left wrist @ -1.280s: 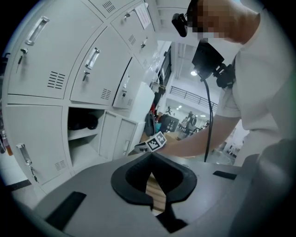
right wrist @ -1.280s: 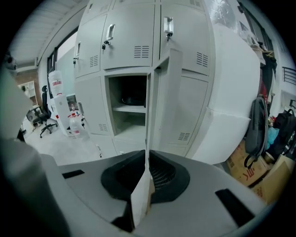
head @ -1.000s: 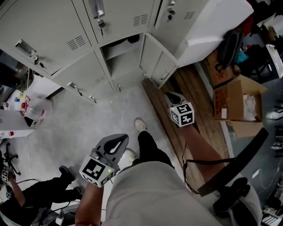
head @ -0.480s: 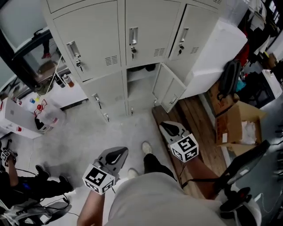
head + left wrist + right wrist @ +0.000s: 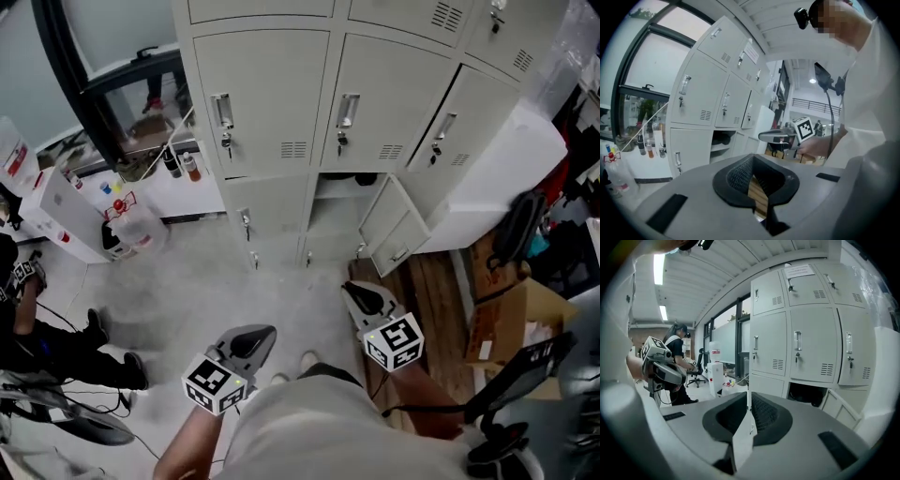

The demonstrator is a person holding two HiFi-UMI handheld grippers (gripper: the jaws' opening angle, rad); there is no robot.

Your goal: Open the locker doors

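The grey locker bank (image 5: 281,84) fills the top of the head view. Its middle-row doors (image 5: 394,103) are closed, each with a handle (image 5: 347,110). In the bottom row, one door (image 5: 397,235) stands swung open beside a dark compartment (image 5: 339,190); the left bottom door (image 5: 258,220) is closed. My left gripper (image 5: 258,334) and right gripper (image 5: 355,290) hang over the floor, well short of the lockers. Both are shut and hold nothing. The right gripper view faces the lockers (image 5: 811,350) past its jaws (image 5: 749,397).
A white cart with bottles (image 5: 141,202) stands left of the lockers. A person (image 5: 37,328) sits at the far left. Wooden planks (image 5: 436,281), a black bag (image 5: 518,230), a cardboard box (image 5: 511,328) and an office chair (image 5: 516,394) crowd the right side.
The head view has tilted upward, so more of the locker bank shows and it sits lower in the frame. Both grippers stay shut and low, shifted only slightly.
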